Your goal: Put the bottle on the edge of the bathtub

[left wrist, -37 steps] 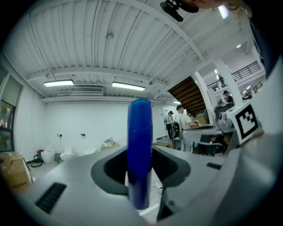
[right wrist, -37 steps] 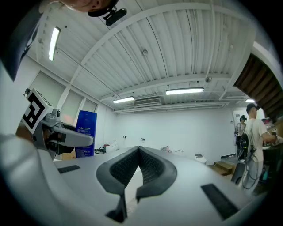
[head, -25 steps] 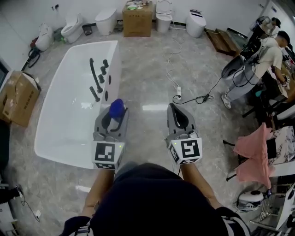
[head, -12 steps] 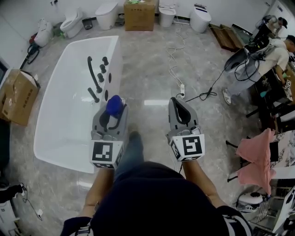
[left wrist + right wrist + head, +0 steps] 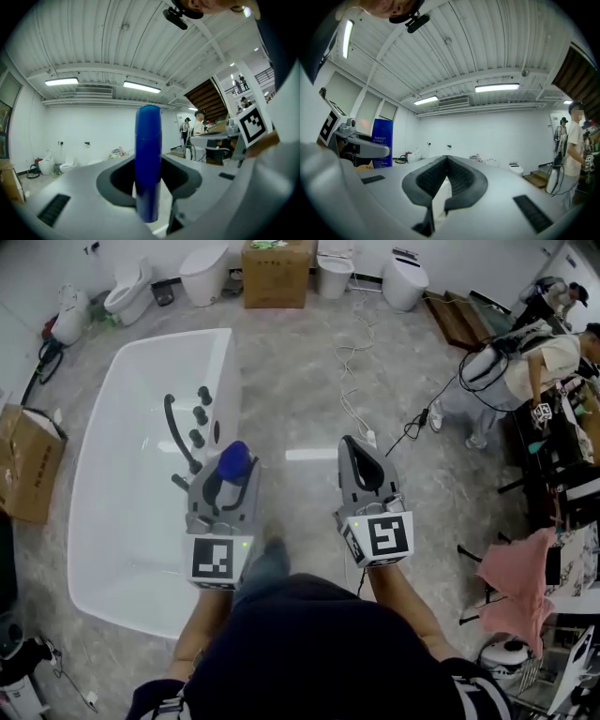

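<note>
Bottle (image 5: 234, 461), blue, stands upright in the left gripper (image 5: 229, 476) in the head view, held level in front of the person. From this angle it shows over the right-hand rim of the white bathtub (image 5: 122, 493), close to the black fittings (image 5: 195, 420) mounted on that rim; whether it touches the rim cannot be told from here. The right gripper (image 5: 353, 448) is held beside the left one, over the grey floor and apart from the tub. A cardboard box (image 5: 276, 274) and several toilets (image 5: 202, 274) line the far wall, and a person (image 5: 525, 367) bends over a table at the right.

In the left gripper view the left gripper (image 5: 149, 185) has its jaws spread wide and clamped on the bottle (image 5: 148, 140), one dark pad on each side. The bottle rises straight up between them, its top well above the jaw tips.

In the right gripper view the right gripper (image 5: 446, 161) has its jaws together, tips meeting, with nothing between them. A blue banner (image 5: 382, 143) stands at the left.
</note>
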`<act>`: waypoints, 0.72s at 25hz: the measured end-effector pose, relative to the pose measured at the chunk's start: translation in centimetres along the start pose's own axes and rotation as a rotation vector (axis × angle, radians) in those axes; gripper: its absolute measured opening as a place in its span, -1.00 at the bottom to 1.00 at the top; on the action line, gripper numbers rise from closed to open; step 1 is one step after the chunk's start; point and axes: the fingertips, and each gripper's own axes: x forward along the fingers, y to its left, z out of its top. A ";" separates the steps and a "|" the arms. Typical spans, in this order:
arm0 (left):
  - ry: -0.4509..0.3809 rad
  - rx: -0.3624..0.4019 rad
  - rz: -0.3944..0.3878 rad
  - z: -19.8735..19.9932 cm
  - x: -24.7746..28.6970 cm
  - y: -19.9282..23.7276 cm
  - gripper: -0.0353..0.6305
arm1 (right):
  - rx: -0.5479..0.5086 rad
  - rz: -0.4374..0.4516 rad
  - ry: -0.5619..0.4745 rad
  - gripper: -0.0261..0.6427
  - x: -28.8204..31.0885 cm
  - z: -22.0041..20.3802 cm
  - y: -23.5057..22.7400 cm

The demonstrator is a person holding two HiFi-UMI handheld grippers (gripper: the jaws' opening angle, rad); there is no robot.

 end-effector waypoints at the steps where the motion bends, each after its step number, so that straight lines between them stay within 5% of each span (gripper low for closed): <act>1: 0.003 -0.012 0.000 -0.1 1.3 1.0 -0.44 | 0.001 -0.004 0.001 -0.88 1.6 -0.1 -0.3; 18: -0.004 -0.061 -0.076 -1.9 18.9 10.7 -0.44 | 0.035 -0.105 0.056 -0.88 18.7 -4.0 -6.6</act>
